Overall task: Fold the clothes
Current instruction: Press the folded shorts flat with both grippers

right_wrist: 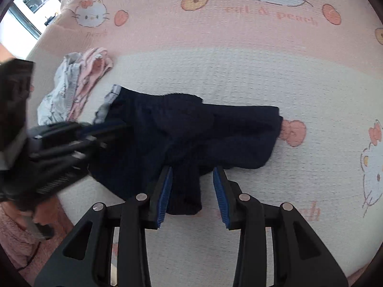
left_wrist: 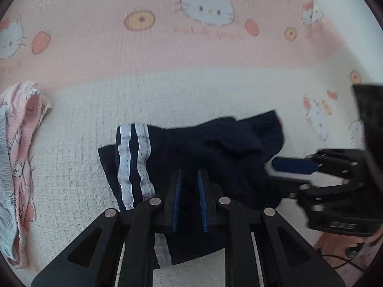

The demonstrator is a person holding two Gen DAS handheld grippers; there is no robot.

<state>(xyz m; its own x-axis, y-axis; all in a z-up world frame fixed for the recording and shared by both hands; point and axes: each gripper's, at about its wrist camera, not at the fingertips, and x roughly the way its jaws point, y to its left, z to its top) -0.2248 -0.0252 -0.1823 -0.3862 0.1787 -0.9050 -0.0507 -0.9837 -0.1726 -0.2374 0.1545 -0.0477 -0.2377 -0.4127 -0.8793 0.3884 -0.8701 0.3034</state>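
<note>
A navy garment (left_wrist: 215, 148) with two white side stripes (left_wrist: 134, 162) lies crumpled on the bed; it also shows in the right wrist view (right_wrist: 191, 129). My left gripper (left_wrist: 190, 174) is narrowed with navy cloth between its blue pads, and cloth hangs below them. It shows blurred at the left of the right wrist view (right_wrist: 105, 131), at the garment's striped edge. My right gripper (right_wrist: 192, 174) is open, its fingers either side of a dangling navy part. In the left wrist view it (left_wrist: 287, 167) sits at the garment's right edge.
The bed cover (right_wrist: 239, 76) is white and pink with cat and peach prints. A pile of pink and pale blue clothes (right_wrist: 71, 88) lies left of the navy garment and shows at the left wrist view's left edge (left_wrist: 16, 155). A window (right_wrist: 28, 12) is far left.
</note>
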